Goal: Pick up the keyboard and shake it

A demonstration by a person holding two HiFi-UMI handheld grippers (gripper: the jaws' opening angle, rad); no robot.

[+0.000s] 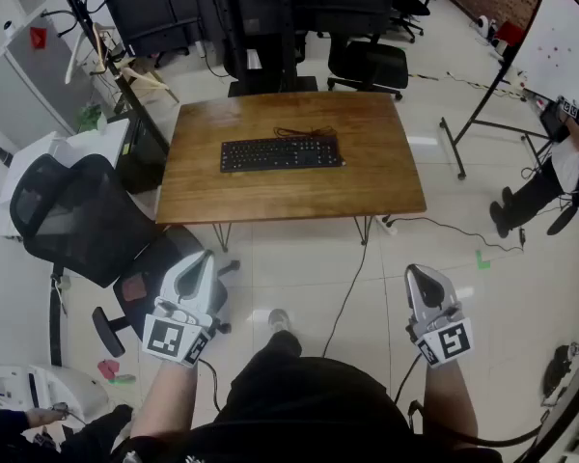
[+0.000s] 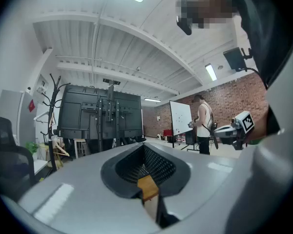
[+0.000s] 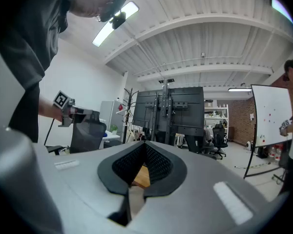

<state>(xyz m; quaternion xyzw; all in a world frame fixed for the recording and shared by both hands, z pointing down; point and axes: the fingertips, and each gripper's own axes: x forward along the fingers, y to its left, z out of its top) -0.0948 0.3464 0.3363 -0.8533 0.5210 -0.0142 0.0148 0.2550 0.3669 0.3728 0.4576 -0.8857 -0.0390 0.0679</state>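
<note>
While both arms hang low in front of the person's body, the left hand-held gripper and the right hand-held gripper each have their jaws pressed together with nothing between them, as each gripper's own view shows. Both sit well short of the near edge of the wooden surface, with floor between. The keyboard lies flat near the middle of that surface, its long side running across it. Its thin cable loops on the surface just behind it, toward the far edge. A black office chair stands off the surface's near left corner. The task looks not yet begun: this is the approach before the pick-up. The next move likely calls for stepping up to the surface, parting both sets of jaws, and bringing one to each short end of the keyboard so it lifts level. The cable's slack may limit the shaking.
</note>
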